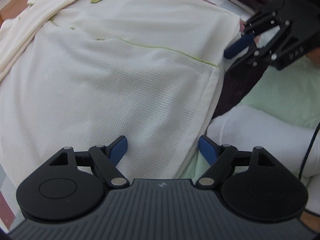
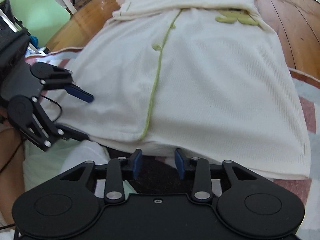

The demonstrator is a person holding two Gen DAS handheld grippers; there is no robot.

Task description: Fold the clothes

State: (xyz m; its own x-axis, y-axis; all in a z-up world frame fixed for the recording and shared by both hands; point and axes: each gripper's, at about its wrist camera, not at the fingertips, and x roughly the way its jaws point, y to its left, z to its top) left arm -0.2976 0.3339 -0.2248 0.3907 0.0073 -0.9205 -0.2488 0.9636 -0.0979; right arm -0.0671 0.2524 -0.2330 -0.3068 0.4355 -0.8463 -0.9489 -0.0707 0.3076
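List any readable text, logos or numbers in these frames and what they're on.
"UAS", roughly: embossed characters on the right gripper body in the left wrist view, blurred, reading uncertain.
Small lightning-shaped logo, no letters: on the ribbed housing of the left gripper.
Nothing readable on the cream garment; its green patch is a shape, not text.

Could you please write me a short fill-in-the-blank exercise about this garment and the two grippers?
1. The trim line running down the cream garment is ____ in colour.
2. The left gripper has its jaws ____.
3. The right gripper holds ____.
4. The floor beyond the garment is made of ____.

Missing words: green; open; nothing; wood
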